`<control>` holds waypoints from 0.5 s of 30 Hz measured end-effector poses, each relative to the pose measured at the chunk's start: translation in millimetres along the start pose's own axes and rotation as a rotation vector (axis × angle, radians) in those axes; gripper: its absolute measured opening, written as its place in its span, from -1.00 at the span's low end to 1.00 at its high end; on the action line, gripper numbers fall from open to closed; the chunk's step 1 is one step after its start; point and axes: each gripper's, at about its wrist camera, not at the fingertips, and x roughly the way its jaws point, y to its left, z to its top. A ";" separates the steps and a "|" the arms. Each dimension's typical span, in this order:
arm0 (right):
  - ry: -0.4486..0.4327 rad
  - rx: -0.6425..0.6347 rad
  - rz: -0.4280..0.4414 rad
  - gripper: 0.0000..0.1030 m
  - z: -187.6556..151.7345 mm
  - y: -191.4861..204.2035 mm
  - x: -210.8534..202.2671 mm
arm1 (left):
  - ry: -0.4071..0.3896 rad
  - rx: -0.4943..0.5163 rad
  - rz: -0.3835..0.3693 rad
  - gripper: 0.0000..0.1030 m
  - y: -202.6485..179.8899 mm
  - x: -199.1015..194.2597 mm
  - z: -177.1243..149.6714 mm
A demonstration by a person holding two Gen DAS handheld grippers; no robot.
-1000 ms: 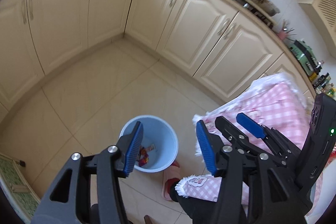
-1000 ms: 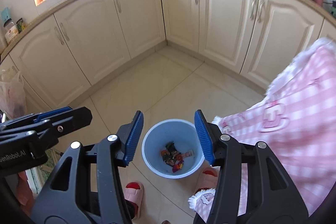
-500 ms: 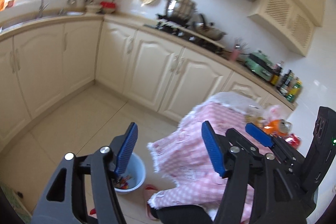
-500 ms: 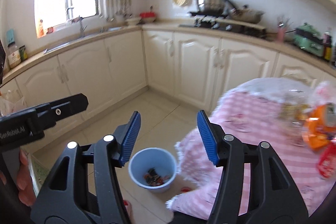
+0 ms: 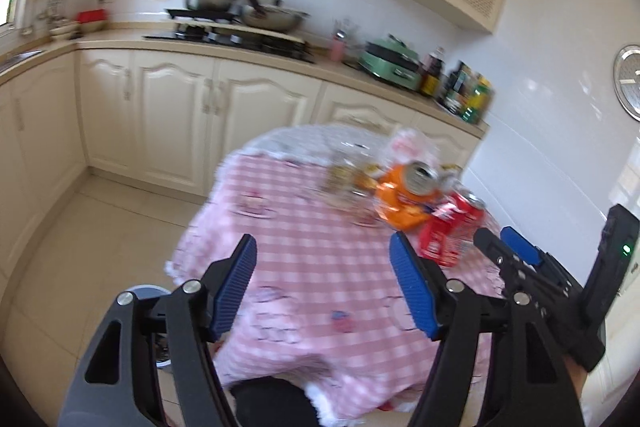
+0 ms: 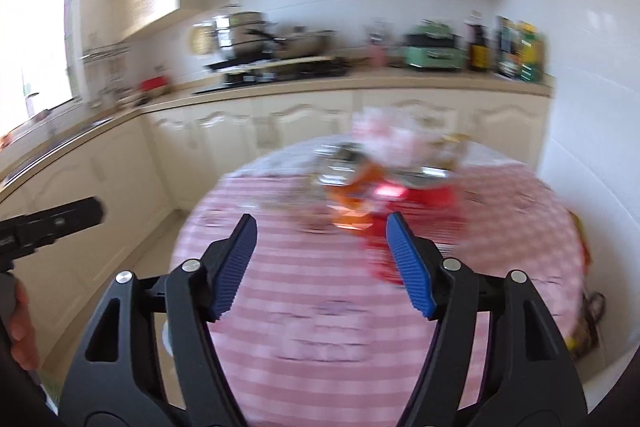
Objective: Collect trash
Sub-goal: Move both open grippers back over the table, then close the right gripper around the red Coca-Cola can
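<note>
Whereas both views framed the blue bin on the floor a second ago, they now look across the tabletop point(image 5: 304, 259) in its pink checked cloth; the bin shows only as a sliver of rim point(image 5: 150, 291) at lower left of the left view. Left gripper point(image 5: 324, 283): jaws opening, nothing between the pads. Right gripper point(image 6: 322, 265): jaws opening, likewise empty; it also appears at right edge of the left view.

Judgement: the drop-off pass is over and a new pick is starting; both grippers are free for it.

Remaining trash sits in a cluster at upper right of centre, on the far side of the tabletop. Crushed orange can point(image 5: 408, 195): lies tilted, open top facing the camera and slightly up, long axis running away into the frame. Red can point(image 5: 460, 215): on its side, just beside the orange one, long axis from lower left to upper right, top toward upper right. Clear wrappers point(image 5: 348, 175) lie left of them; orientation unreadable through blur.
</note>
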 end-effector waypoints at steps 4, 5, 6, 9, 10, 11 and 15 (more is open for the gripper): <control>0.094 -0.011 -0.007 0.35 -0.1 -46.5 25.7 | 0.056 0.030 -0.031 0.31 -27.5 30.3 -2.1; 0.100 -0.019 -0.015 0.35 -1.4 -53.9 29.2 | 0.065 0.035 -0.031 0.31 -32.1 34.9 -3.1; 0.119 -0.027 -0.019 0.35 -1.2 -62.3 37.9 | 0.076 0.043 -0.031 0.31 -38.3 42.8 -3.5; 0.154 -0.026 0.020 0.35 -0.5 -76.3 60.8 | 0.101 0.053 -0.030 0.31 -48.0 58.5 -3.0; 0.166 -0.030 0.029 0.35 -1.1 -78.0 63.8 | 0.108 0.055 -0.030 0.31 -51.4 63.7 -2.5; 0.182 -0.043 0.050 0.35 0.0 -80.0 72.6 | 0.116 0.058 -0.031 0.31 -54.5 68.4 -1.8; 0.206 -0.073 0.109 0.35 4.0 -76.6 86.7 | 0.134 0.070 -0.025 0.31 -63.6 80.8 0.0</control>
